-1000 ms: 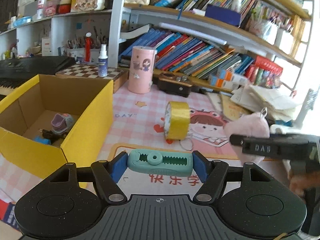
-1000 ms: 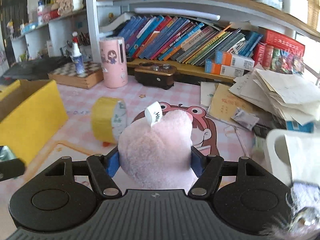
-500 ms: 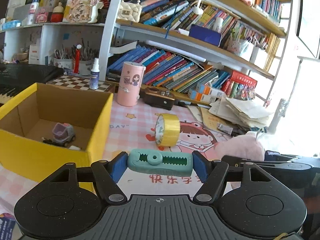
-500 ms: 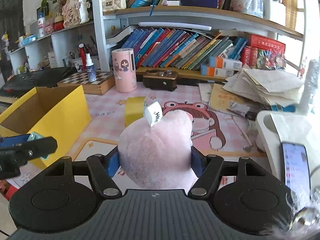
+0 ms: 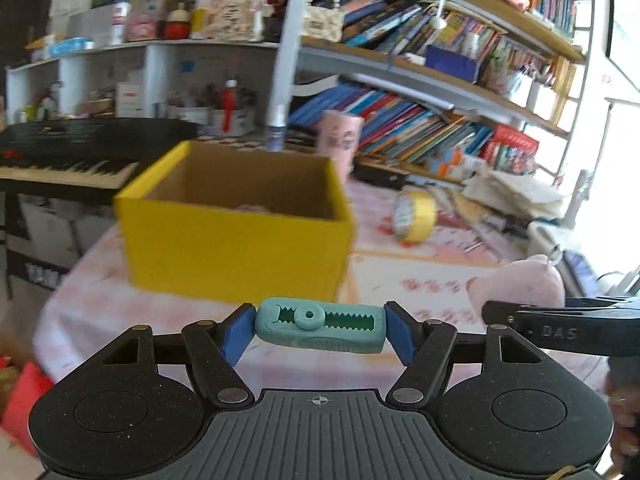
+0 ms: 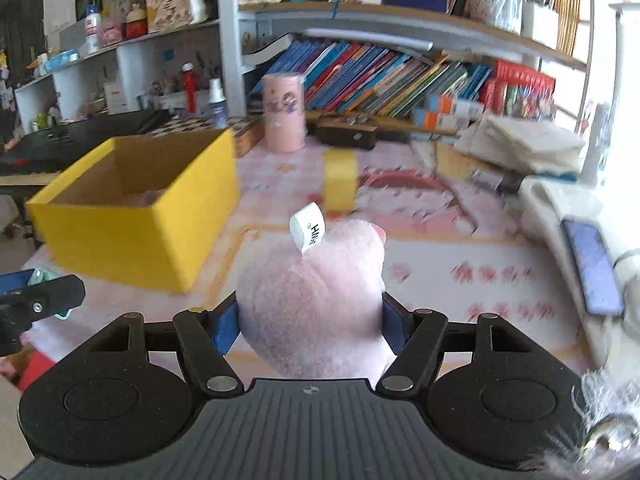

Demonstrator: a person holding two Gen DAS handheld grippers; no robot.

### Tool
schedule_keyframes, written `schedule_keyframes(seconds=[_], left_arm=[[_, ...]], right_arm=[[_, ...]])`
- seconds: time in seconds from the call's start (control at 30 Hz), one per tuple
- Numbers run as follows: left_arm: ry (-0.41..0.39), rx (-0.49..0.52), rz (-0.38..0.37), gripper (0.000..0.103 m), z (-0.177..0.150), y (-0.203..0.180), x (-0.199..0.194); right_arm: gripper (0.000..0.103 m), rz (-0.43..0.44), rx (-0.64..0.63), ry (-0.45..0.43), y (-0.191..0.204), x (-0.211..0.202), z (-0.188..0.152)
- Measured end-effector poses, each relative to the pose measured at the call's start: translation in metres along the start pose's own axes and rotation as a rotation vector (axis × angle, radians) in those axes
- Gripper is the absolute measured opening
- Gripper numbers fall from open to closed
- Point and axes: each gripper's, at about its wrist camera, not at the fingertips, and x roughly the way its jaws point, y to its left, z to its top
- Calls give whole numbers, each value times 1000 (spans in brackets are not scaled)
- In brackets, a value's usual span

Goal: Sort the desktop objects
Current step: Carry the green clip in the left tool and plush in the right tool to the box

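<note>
My left gripper (image 5: 320, 330) is shut on a teal plastic clip-like tool with a toothed slot (image 5: 318, 326), held crosswise between its blue pads. My right gripper (image 6: 310, 320) is shut on a pink plush toy (image 6: 316, 300) with a white label (image 6: 308, 230). That plush (image 5: 520, 288) and the right gripper's black finger (image 5: 560, 316) also show at the right of the left wrist view. An open yellow cardboard box (image 5: 236, 216) (image 6: 136, 208) stands ahead on the pink desk mat, with small items blurred inside. A yellow tape roll (image 5: 414, 216) (image 6: 340, 180) stands on edge beyond it.
A pink cylinder (image 6: 282, 112), a chessboard (image 6: 216, 126), leaning books (image 6: 380, 80) and a paper stack (image 6: 528, 144) line the back. A black keyboard (image 5: 72, 148) lies left of the box. A phone (image 6: 594, 264) lies on a white tray at right.
Both grippers have drawn back from the desk with their loads still held. The yellow box and tape roll now look farther off, and the box's front wall faces the cameras.
</note>
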Motion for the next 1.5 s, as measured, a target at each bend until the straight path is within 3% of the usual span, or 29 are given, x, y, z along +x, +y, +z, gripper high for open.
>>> schedule_keyframes(seconds=[0.27,0.53,1.5], left_arm=[[43,16,67,70,-17,30,-33],[42,14,91,70,-27,45,-52],[-4,-46,144,70,-25,77,-73]], right_arm=[[67,98,-29,65,60,-23,-27],[67,151,-66,93,90,-35,-38],[67,279,-121,117,126,-40,-40]])
